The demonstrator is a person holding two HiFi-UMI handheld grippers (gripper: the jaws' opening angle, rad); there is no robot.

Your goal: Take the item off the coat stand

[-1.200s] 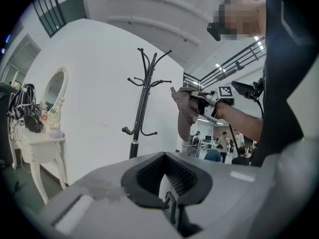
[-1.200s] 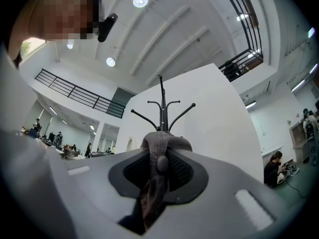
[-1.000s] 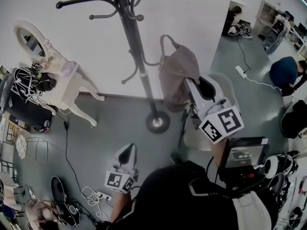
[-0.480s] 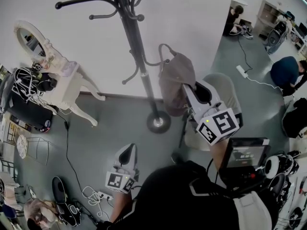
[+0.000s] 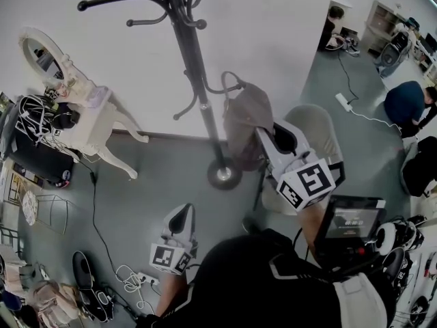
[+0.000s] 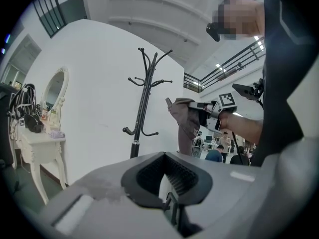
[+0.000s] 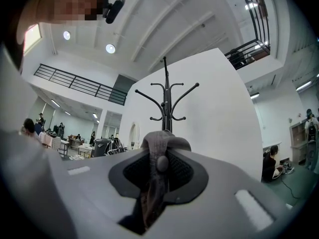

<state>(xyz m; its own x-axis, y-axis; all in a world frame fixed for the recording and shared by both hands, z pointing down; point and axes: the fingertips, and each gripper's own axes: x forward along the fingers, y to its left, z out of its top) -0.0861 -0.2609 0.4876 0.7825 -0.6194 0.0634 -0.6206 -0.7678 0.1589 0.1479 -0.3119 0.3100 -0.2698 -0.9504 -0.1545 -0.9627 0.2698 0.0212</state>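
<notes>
Clearly off hooks: grey bag (image 5: 244, 118) hangs long axis down from right gripper (image 5: 265, 134), jaws clamped on strap. Coat stand (image 5: 196, 91) just left of bag, not touching. Left gripper (image 5: 181, 214) low, well apart, jaws slightly parted, empty.

I read no words or numbers: the cubes on my left gripper (image 5: 181, 214) and right gripper (image 5: 268, 134) bear only square patterns; the lower-right screen (image 5: 353, 222) is blurred.
</notes>
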